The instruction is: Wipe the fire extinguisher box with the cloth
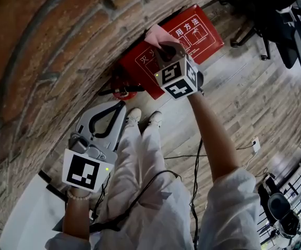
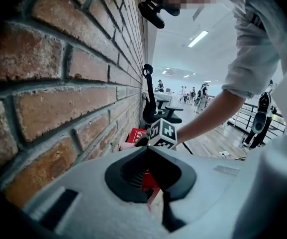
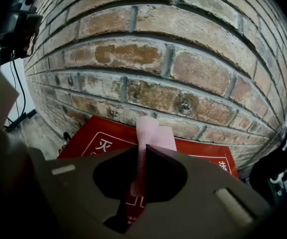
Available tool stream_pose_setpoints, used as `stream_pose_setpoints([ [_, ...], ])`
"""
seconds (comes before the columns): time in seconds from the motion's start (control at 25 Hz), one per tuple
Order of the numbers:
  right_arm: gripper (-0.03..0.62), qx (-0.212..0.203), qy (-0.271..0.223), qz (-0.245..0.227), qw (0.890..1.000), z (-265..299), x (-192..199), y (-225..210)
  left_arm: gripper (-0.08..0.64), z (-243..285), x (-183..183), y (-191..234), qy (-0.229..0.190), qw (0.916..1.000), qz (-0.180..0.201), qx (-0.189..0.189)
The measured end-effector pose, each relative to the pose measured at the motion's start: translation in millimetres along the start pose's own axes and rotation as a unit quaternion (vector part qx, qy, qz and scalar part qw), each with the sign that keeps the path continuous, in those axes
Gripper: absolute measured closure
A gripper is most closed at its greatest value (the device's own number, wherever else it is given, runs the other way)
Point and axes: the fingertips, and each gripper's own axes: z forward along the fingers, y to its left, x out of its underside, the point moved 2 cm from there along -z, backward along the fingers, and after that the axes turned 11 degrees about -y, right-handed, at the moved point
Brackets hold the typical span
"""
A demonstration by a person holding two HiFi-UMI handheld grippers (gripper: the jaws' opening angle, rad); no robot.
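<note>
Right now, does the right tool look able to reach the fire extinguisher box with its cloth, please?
Probably yes: the right tool, shut on the cloth, hangs just before the fire extinguisher box with nothing between.

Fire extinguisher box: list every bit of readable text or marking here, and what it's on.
"用方法": white print on the red fire extinguisher box, head view; the cloth hides whatever comes before it.
"灭": start of the box's large title, right gripper view; the rest sits behind the right gripper.
Smaller print and diagrams on the box: too small to read.
Marker cubes: black-and-white patterns only, no text.
</note>
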Motion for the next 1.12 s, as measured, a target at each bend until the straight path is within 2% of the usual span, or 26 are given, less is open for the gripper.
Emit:
stream_pose_setpoints([
  [0.32, 0.565, -0.029, -0.017, 0.021, 0.999, 0, -8, 39, 0.561, -4, -1, -1, -0.005, 0.9999, 0.011, 0.009],
  [1.12, 0.565, -0.094, -0.033, 0.020, 0.995, 0, -25, 125, 0.561, -18, 8, -5, -0.006, 0.9998, -0.001, 0.018],
])
